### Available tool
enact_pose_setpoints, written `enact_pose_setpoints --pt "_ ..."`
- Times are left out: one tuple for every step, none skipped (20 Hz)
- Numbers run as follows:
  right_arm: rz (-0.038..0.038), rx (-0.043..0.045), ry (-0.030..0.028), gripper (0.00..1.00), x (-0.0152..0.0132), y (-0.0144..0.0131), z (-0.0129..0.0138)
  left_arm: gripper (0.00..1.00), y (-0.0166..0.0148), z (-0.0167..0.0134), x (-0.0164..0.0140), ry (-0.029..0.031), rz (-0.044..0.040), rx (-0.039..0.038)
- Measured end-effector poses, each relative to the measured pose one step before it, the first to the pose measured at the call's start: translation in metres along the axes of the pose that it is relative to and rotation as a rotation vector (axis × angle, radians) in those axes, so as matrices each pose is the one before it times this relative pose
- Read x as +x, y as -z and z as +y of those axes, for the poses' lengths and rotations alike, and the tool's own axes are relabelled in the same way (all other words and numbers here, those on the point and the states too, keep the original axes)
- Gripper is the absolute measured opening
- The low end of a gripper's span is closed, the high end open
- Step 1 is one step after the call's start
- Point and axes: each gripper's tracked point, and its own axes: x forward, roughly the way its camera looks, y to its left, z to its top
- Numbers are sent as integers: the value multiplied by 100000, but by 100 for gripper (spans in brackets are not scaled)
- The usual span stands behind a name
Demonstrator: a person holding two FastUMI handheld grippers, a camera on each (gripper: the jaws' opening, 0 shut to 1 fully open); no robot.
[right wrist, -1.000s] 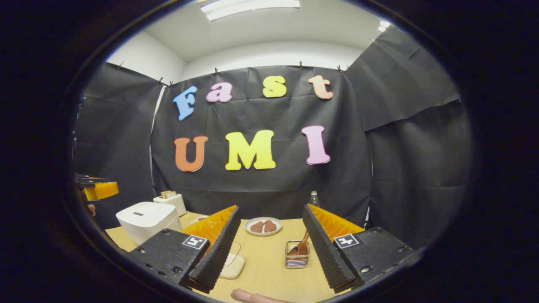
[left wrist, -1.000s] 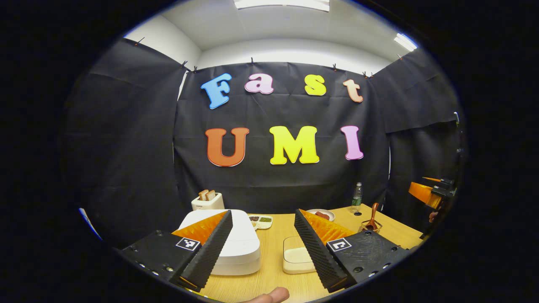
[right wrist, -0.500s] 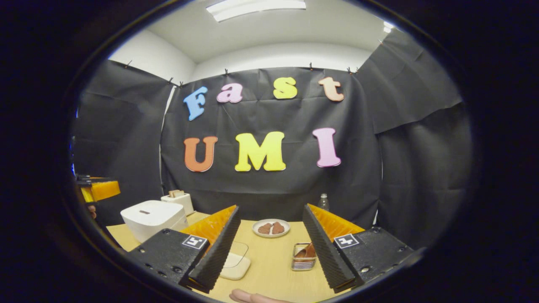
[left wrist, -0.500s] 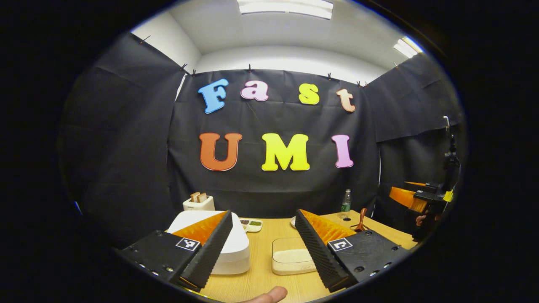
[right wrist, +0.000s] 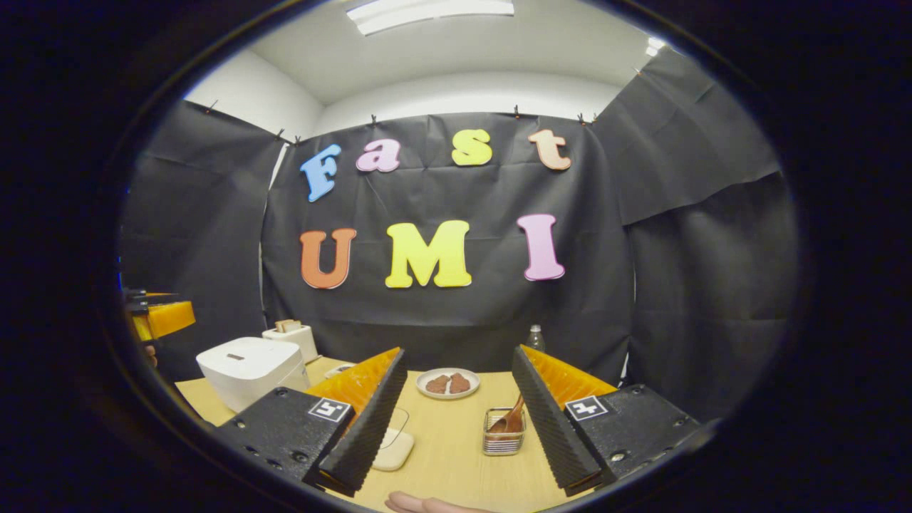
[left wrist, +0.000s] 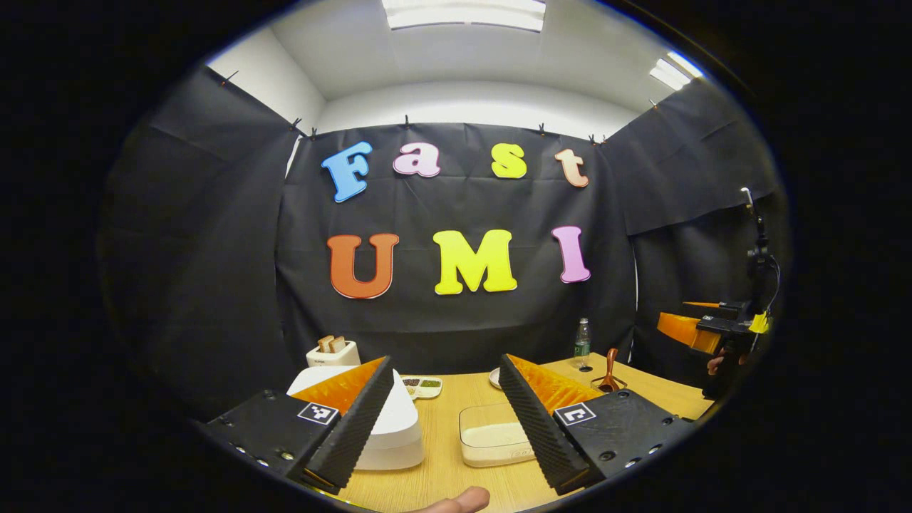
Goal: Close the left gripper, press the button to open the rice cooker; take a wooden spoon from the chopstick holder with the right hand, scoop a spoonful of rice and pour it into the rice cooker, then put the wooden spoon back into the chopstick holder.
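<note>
Wooden table in a booth. Left gripper hovering spread apart above the near edge, not yet pinched together for the button. White rice cooker toward the left edge, lid down. Right gripper likewise spread, aimed at the chopstick holder near mid-table, wooden spoon apparently leaning inside, handle up for grasping. Rice tray just beside the cooker, handy for scooping

I see a table of pale matt wood grain, a rice cooker of smooth white plastic, a wire-metal chopstick holder with a glossy brown wooden spoon, and a clear plastic rice box.
</note>
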Motion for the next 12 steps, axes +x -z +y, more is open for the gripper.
enact_pose_setpoints --pt "31 57 333 94 -38 80 -90 94 89 -39 141 78 258 225" --pt "155 43 20 94 -60 28 -23 95 39 -169 -24 343 288 92" --pt "224 -75 132 94 5 97 -44 95 -29 -75 38 181 0 182" --pt "-13 -22 100 94 25 -48 -66 95 -81 -46 28 -231 154 176" --pt "-17 -31 42 94 36 -19 -8 95 49 60 134 -290 14 -77" --pt "35 0 81 94 -8 -22 -32 95 -99 -124 30 277 -275 -382" --pt "158 115 12 94 -10 93 -18 95 81 -335 -95 653 235 -392" --pt "227 197 -163 94 -4 75 0 95 34 -240 -28 646 204 -198" --pt "226 198 -190 94 56 80 -15 95 -69 -116 62 276 125 44" --pt "67 237 -128 94 58 34 8 95 67 -43 5 85 15 196" --pt "194 174 103 94 71 52 -107 95 50 -61 86 163 147 190" --pt "108 239 440 94 64 114 -166 95 12 -71 0 16 14 3"
